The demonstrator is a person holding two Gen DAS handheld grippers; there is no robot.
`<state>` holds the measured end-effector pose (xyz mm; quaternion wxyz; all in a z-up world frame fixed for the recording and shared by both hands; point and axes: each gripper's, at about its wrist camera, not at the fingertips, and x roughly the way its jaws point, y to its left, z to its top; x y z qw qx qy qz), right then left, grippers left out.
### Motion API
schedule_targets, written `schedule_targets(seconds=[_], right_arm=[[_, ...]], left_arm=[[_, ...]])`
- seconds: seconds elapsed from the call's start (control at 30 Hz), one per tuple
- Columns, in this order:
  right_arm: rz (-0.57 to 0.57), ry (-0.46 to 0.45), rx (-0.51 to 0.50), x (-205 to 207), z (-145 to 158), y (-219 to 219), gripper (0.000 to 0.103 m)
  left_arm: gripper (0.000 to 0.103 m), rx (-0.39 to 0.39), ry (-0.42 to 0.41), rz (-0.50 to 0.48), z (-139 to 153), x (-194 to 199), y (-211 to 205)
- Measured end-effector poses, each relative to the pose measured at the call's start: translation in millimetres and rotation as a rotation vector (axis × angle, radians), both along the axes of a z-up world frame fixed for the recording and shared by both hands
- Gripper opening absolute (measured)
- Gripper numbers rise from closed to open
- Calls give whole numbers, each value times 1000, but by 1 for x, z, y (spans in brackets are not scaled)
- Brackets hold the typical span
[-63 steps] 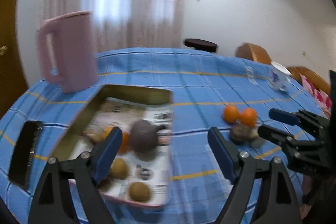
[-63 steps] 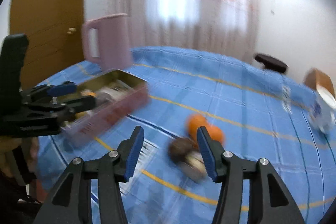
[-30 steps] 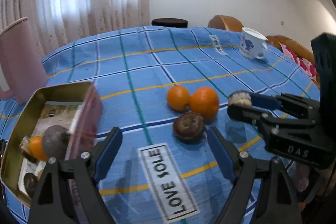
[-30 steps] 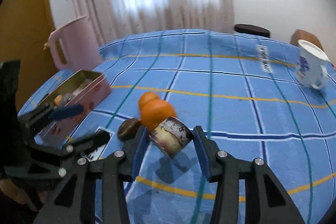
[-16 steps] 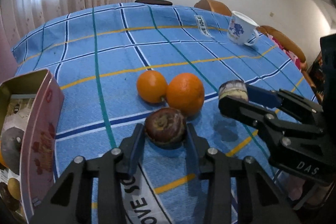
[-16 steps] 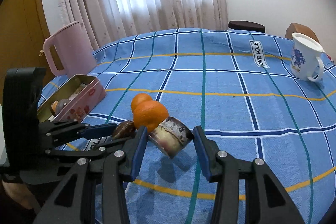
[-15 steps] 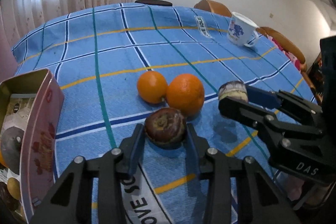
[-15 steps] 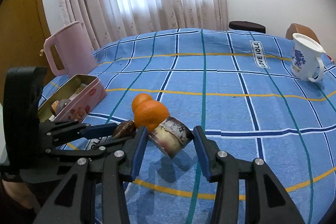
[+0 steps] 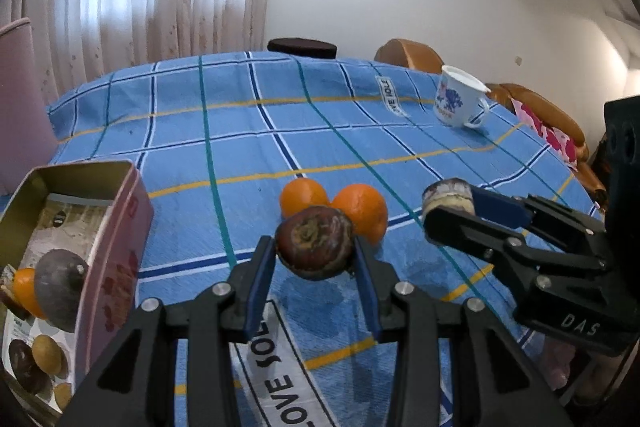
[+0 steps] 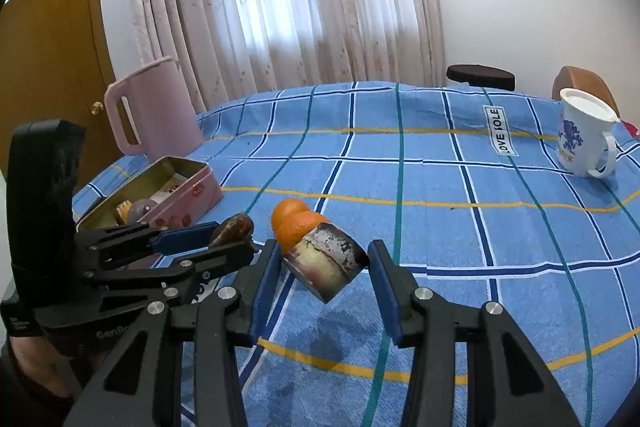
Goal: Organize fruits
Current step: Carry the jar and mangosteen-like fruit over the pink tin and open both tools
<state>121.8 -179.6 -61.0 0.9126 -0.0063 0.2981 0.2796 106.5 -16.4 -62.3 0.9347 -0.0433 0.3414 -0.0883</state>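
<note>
Left gripper tipped down, squeezing brown fruit above blue tablecloth. Right gripper tipped down, squeezing cut fruit piece, near two oranges.

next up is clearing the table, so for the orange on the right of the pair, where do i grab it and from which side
Probably grip the right orange across its widest middle, coming from above, tilted in from the near side. It is round with no handle and touches the other orange on its left, so one finger must slip into that seam or the jaws go front-to-back instead. Both grippers are full now.
</note>
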Motion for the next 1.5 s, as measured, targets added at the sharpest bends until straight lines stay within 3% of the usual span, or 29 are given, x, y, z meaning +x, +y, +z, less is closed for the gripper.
schedule_targets(seconds=[1.5], right_arm=[[17, -192, 36, -31, 16, -4, 47]], left_arm=[[41, 57, -234, 126, 22, -37, 4]])
